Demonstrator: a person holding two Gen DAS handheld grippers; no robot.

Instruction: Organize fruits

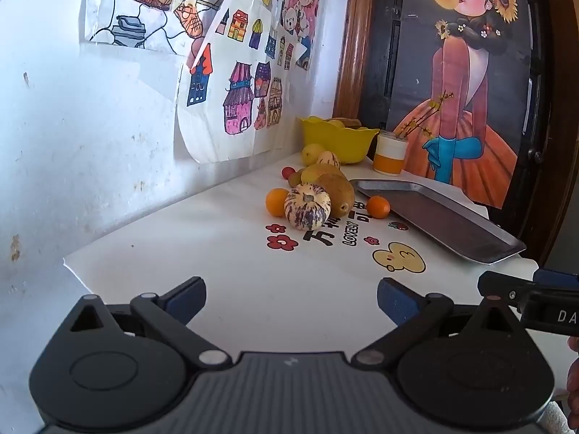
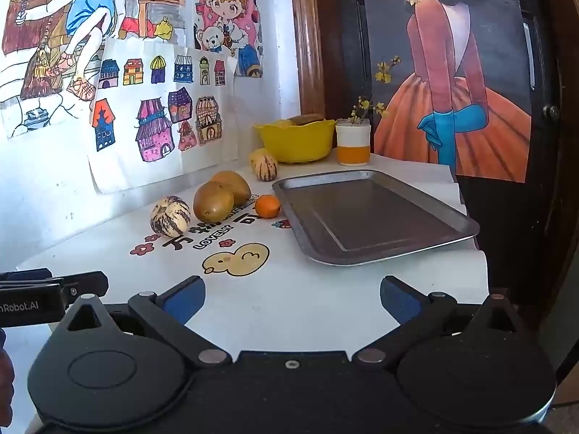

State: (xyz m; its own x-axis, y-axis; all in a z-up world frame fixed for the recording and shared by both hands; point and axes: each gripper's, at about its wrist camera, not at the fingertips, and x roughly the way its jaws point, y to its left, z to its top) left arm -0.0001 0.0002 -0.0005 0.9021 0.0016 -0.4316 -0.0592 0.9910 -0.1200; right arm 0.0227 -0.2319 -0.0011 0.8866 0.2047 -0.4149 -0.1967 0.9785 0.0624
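Fruit lies in a loose group on the white table: a striped cream-and-purple melon (image 1: pixel 307 206) (image 2: pixel 170 216), two brownish-yellow mangoes (image 1: pixel 338 193) (image 2: pixel 213 201), a small orange (image 1: pixel 378 207) (image 2: pixel 267 206), another orange (image 1: pixel 277 201), a second striped fruit (image 2: pixel 265 166) and small red and green fruits (image 1: pixel 288 172). An empty metal tray (image 1: pixel 439 213) (image 2: pixel 369 213) lies to their right. My left gripper (image 1: pixel 291 302) stands open over the near table edge, nothing between its fingers. My right gripper (image 2: pixel 292 300) is open too, hovering short of the tray.
A yellow bowl (image 1: pixel 338 139) (image 2: pixel 295 141) with fruit stands at the back by the wall, a white-and-orange cup (image 1: pixel 390 154) (image 2: pixel 353 144) beside it. Drawings hang on the left wall. A dark painted panel rises behind the tray. The table edge drops off at right.
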